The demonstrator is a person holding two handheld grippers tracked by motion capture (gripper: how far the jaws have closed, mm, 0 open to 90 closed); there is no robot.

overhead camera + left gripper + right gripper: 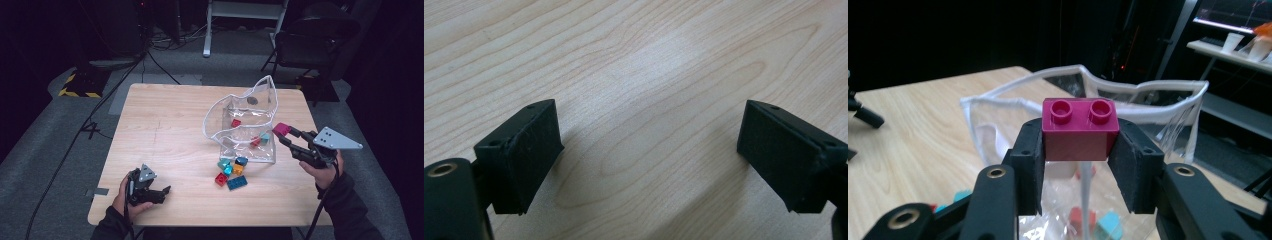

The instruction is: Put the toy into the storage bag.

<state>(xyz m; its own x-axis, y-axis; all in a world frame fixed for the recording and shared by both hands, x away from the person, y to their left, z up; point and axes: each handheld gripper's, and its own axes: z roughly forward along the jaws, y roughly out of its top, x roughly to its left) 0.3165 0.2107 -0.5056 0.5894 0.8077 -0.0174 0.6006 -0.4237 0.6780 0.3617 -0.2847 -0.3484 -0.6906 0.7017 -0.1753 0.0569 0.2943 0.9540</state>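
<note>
The right gripper (1080,165) pinches a pink brick (1080,131) by the bag (222,112). Next, drop it inside. The left gripper (649,150) rests, jaws spread.

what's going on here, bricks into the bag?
Looks like it. A person holds a gripper in each hand at a wooden table. The right gripper is clamped on a magenta brick, held up beside the open mouth of a clear pouch. A few bricks already lie inside the pouch. A small pile of loose bricks sits on the table in front of it. The left gripper rests low over bare wood, jaws apart, holding nothing.
</note>
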